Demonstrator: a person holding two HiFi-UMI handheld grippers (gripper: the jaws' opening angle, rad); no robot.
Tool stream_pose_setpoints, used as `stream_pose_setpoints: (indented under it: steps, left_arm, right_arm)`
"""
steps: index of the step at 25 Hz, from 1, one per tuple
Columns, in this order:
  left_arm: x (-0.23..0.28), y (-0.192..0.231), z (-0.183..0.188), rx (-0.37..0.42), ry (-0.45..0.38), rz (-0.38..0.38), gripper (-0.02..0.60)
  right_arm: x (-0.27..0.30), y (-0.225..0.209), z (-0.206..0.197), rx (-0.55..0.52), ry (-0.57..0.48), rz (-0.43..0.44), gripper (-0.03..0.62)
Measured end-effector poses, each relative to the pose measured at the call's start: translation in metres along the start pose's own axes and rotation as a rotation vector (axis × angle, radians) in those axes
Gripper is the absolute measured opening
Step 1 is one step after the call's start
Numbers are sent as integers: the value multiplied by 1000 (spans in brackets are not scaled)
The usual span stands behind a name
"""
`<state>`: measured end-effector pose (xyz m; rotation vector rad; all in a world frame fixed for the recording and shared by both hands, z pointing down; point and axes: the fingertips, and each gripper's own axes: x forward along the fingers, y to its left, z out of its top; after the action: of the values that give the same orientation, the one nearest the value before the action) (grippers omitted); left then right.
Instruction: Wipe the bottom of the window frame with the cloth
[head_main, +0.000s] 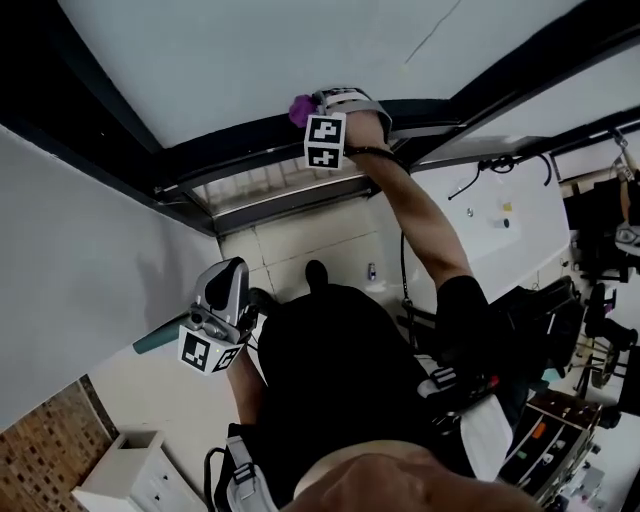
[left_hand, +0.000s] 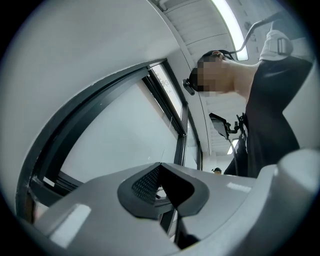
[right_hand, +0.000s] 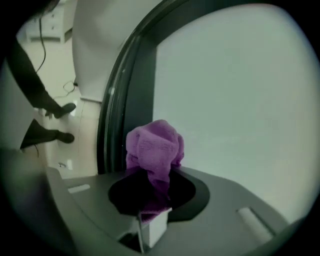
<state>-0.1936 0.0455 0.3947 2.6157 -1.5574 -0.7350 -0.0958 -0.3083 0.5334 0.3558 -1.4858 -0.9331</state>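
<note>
The person's outstretched right gripper (head_main: 310, 108) has its fingers clamped on a bunched purple cloth (right_hand: 154, 146), held at the dark window frame (head_main: 235, 138) ready to wipe, while the left gripper (left_hand: 161, 172), fingers closed on nothing, hangs idle near the body.

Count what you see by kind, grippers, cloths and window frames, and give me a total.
grippers: 2, the left gripper and the right gripper
purple cloth: 1, held in the right gripper
window frame: 1
total: 4
</note>
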Motion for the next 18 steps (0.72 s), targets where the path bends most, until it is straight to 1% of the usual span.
stream_pose_setpoints:
  steps: [1,2,3,4,5,6,8,9,10,11,13,14,16,17,18]
  left_arm:
    - [2,-2,0,2,2,-6,2]
    - [3,-3,1,5,5,-7,2]
    - [2,-2,2,11,7,-3,2]
    - [0,-1,4,17,7,7,2]
    - [-3,1,6,23,5,20,2]
    - [-6,4,8,24,2,33,2]
    - [-9,10,6,17,-2,50,2]
    - [-8,10,4,11,-2,52,2]
    - [-6,8,2,5,-2,48,2]
    - [-3,4,1,0,-1,38,2]
    - [5,-5,1,0,4,14,2]
    - [8,-8,1,5,12,4,2]
    - [11,-7,1,16,25,-7,2]
    - [12,-5,1,16,26,-6,2]
    - [12,-3,0,12,23,-3,2]
  right_arm:
    - [3,8,-1,-52,40,9,61]
    - [-4,19,-2,-68,57,66,60]
    - [-19,30,-2,-52,45,165,61]
    - [-39,37,-2,-7,3,260,67]
    - [-60,33,-6,65,-53,301,66]
    - [-77,16,-14,154,-105,270,67]
    - [-89,-30,-36,305,-176,114,67]
    - [-85,-45,-42,347,-203,61,69]
    - [-75,-52,-44,370,-230,47,69]
    - [-61,-49,-42,377,-257,64,69]
    - [-44,-29,-38,385,-303,139,58]
    - [-47,-18,-39,393,-317,191,58]
    - [-70,2,-47,379,-312,314,60]
    - [-81,5,-54,370,-306,347,66]
    - [-88,2,-60,377,-310,349,67]
